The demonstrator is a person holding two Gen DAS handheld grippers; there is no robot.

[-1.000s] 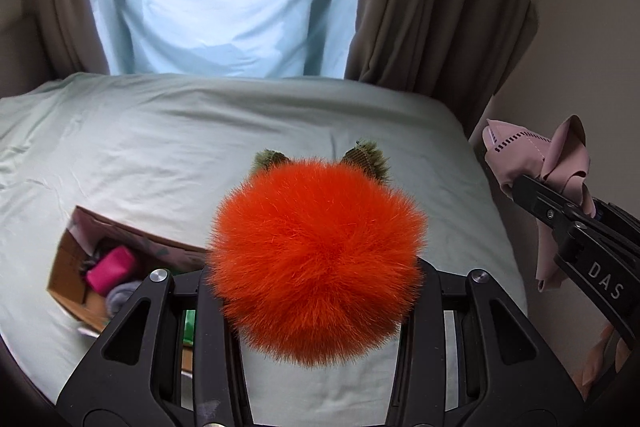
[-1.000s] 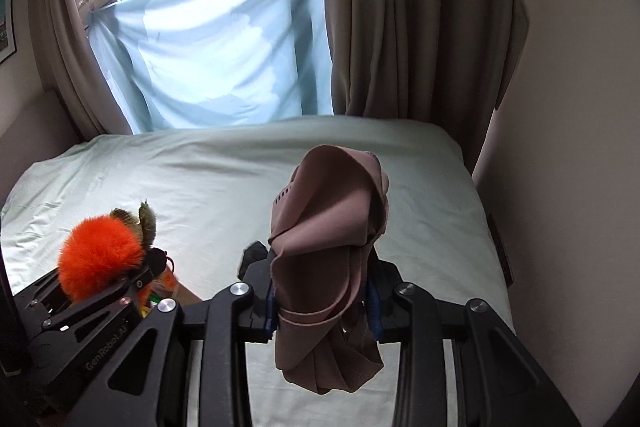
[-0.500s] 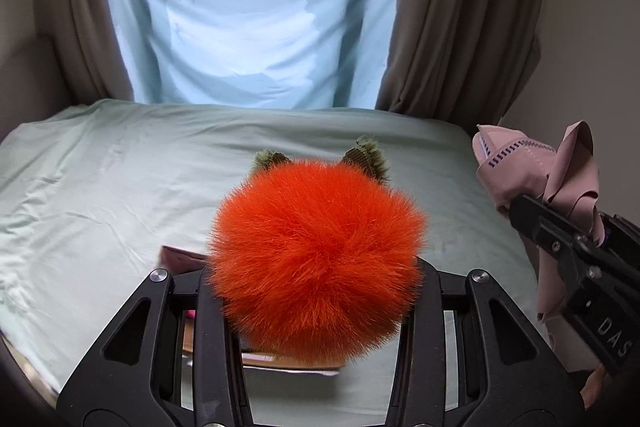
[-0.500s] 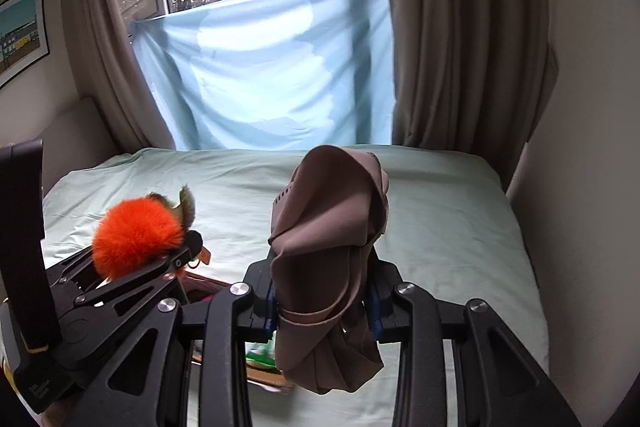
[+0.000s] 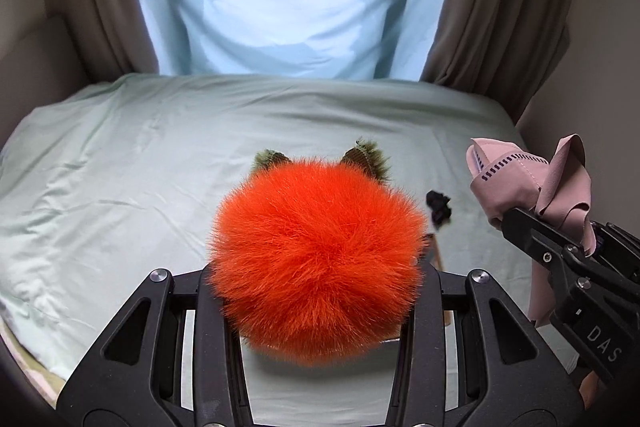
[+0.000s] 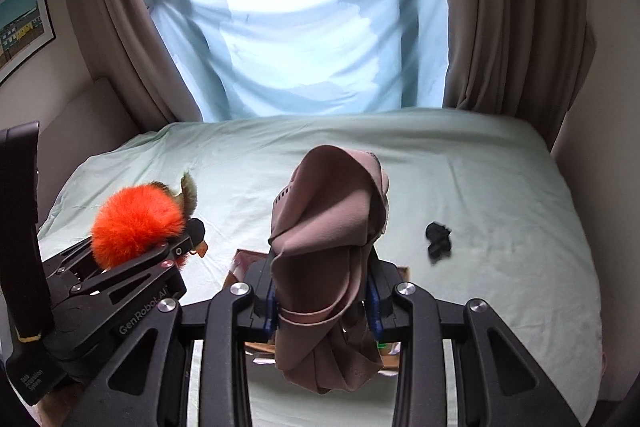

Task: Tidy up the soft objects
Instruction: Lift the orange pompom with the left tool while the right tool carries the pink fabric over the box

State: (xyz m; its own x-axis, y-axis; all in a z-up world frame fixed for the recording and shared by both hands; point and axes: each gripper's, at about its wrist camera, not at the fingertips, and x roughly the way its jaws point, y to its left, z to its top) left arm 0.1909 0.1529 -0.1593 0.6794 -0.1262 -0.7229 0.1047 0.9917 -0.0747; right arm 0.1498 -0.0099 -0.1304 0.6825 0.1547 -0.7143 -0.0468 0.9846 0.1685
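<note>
So both grippers are loaded up over the bed (image 5: 132, 163).

Left gripper (image 5: 316, 291) has its fingers pinching a fluffy orange plush (image 5: 316, 259) with little green ears, held up off the sheet. Right gripper (image 6: 322, 311) is clamped on a bunched pink cloth (image 6: 328, 227) that flops over and hangs below the fingers. Down under them there's a cardboard box (image 6: 240, 263), mostly hidden. A small black scrap (image 6: 438, 235) lies on the sheet off to the right, apart from everything.
</note>
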